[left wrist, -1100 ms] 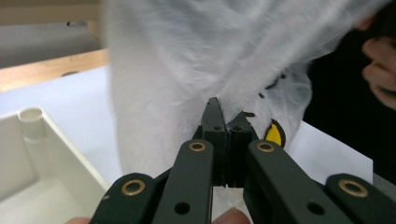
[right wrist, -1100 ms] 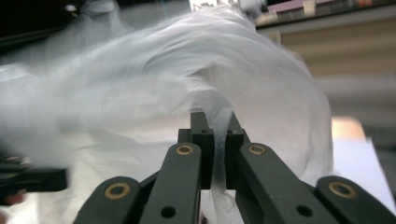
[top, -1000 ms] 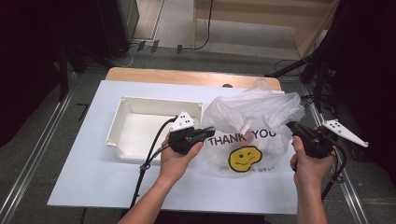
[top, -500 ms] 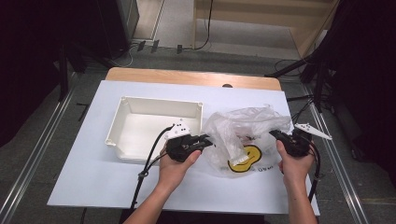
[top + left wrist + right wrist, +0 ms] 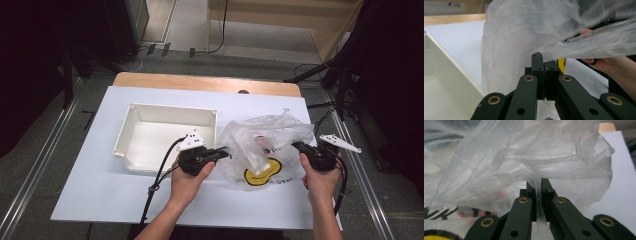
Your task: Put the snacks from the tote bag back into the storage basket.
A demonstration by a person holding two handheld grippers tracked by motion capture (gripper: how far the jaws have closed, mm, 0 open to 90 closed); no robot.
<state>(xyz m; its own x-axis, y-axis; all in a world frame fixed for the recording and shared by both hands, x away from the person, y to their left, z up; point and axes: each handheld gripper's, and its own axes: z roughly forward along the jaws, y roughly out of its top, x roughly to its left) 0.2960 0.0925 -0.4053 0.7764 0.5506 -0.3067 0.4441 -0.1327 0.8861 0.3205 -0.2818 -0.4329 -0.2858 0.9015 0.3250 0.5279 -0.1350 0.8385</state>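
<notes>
Jaws clamped on crumpled translucent bag (image 5: 260, 145)

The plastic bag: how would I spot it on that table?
On the white table, look right of the tray. The bag is crumpled clear film between the two hand-held grippers, the one thing with a yellow smiley face.

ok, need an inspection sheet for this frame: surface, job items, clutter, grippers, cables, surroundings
Surface: white table top, wooden edge at the far side.
Job's things: clear plastic bag with a yellow smiley print, crumpled, partly lifted; something red shows faintly inside it.
Clutter: empty white tray left of the bag.
Grippers: left gripper shut on the bag's left edge; right gripper shut on its right edge, film pinched between the fingers.
Cables: black cable trails from the left gripper toward the near edge.
Surroundings: grey floor, floor cables, dark stands, wooden furniture behind.
</notes>
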